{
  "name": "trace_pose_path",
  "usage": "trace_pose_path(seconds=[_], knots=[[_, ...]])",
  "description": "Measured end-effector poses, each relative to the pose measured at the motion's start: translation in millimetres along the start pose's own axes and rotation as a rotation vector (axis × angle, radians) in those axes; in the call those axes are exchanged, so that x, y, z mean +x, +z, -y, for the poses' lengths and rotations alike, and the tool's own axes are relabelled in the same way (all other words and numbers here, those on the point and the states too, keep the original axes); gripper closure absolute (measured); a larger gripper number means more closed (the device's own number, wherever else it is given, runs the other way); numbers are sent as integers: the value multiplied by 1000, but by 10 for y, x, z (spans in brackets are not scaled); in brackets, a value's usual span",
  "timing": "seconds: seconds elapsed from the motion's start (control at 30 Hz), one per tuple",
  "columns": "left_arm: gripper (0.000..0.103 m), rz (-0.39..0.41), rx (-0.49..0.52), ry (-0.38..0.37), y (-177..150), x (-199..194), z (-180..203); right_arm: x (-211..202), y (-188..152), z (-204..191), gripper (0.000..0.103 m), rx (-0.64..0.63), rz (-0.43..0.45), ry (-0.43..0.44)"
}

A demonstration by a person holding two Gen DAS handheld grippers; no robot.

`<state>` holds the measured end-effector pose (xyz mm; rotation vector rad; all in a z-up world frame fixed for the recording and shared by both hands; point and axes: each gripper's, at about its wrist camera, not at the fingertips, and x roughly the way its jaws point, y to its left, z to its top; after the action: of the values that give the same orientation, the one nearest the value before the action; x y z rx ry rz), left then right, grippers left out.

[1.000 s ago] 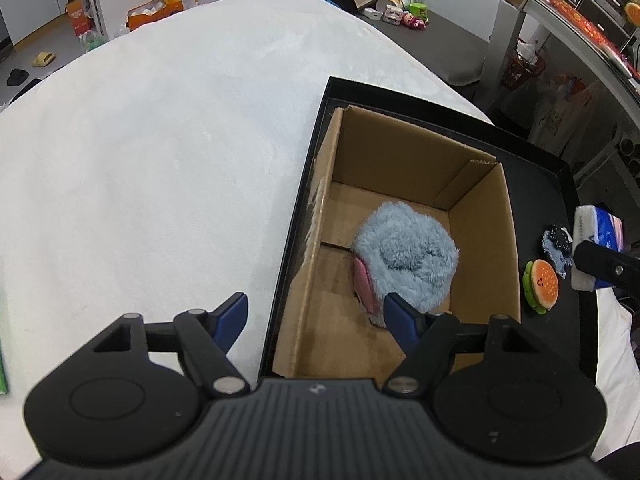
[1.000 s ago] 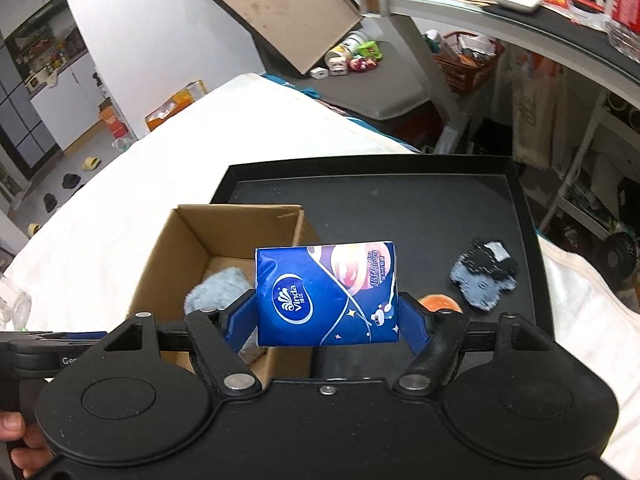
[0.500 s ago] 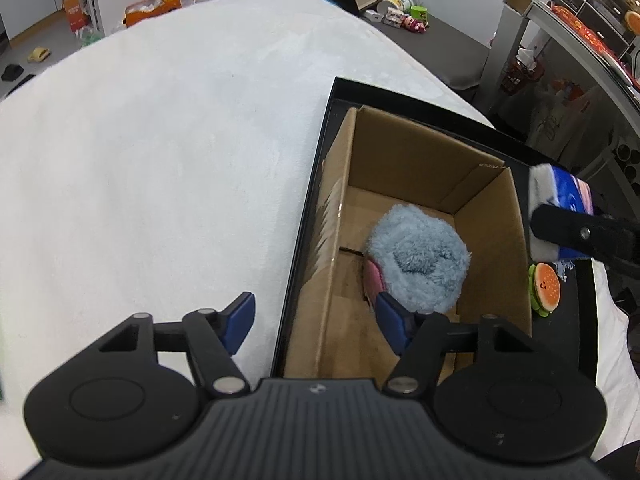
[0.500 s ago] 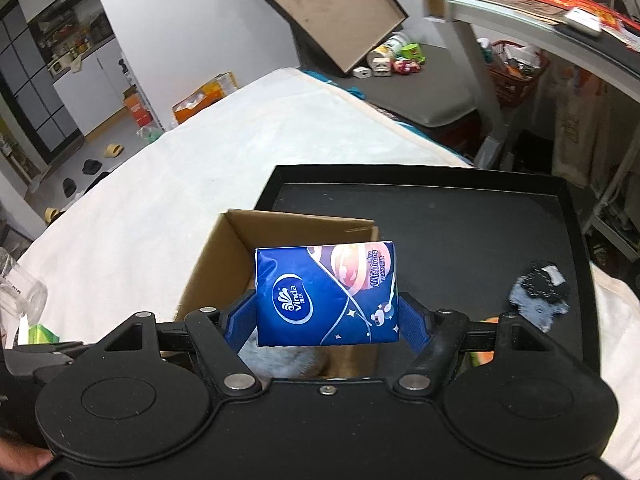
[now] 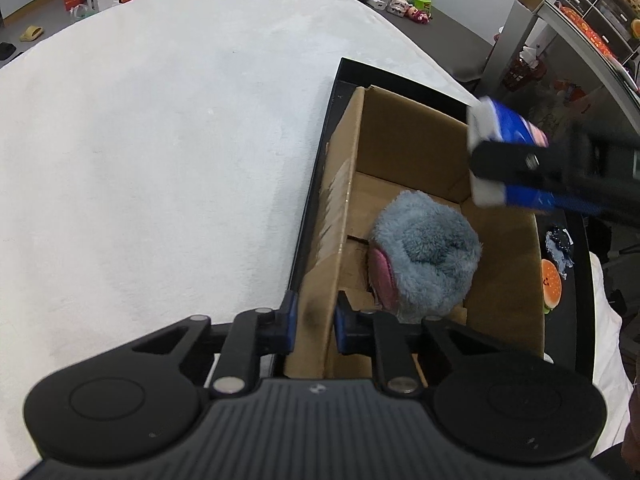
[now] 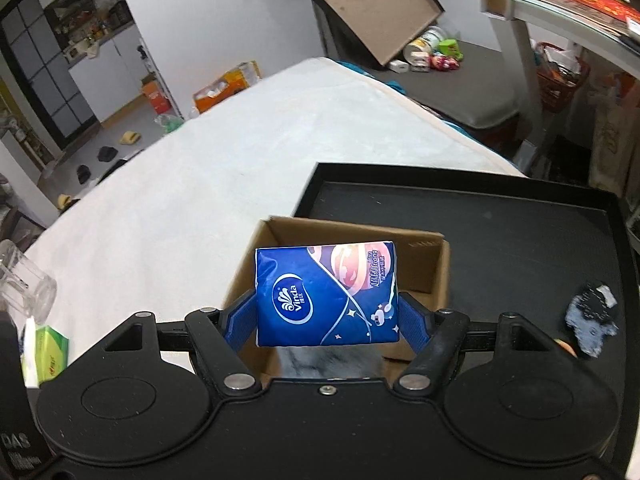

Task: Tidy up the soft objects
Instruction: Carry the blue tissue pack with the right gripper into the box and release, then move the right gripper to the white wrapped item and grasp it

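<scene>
The tissue pack (image 6: 327, 294) is a soft blue packet with a white Vinda logo and a pink swirl, pinched at its two ends by the right gripper (image 6: 327, 320) and held in the air over the open cardboard box (image 5: 344, 216). The box stands at the left of a black tray (image 6: 520, 220) and holds a fluffy grey-blue plush (image 5: 426, 256) with a pink patch. The left gripper (image 5: 314, 322) is closing its jaws on the box's near left wall, one blue pad on each face.
</scene>
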<state>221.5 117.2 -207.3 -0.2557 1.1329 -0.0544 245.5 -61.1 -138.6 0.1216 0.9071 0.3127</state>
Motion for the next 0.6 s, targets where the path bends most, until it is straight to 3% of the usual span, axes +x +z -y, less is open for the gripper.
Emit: trace_pose_path(seconds=[0.13,0.47,0.6], knots=[[88,2,-6,3,-4,-7,-5,24,16,-66,27,-5,1,42],[87,-12,-2,52,12,-5,67,-156,-85,203,25,35,0,5],[86,11,10,79,17,-50,142,-304,-149,379,17,66,14,-13]])
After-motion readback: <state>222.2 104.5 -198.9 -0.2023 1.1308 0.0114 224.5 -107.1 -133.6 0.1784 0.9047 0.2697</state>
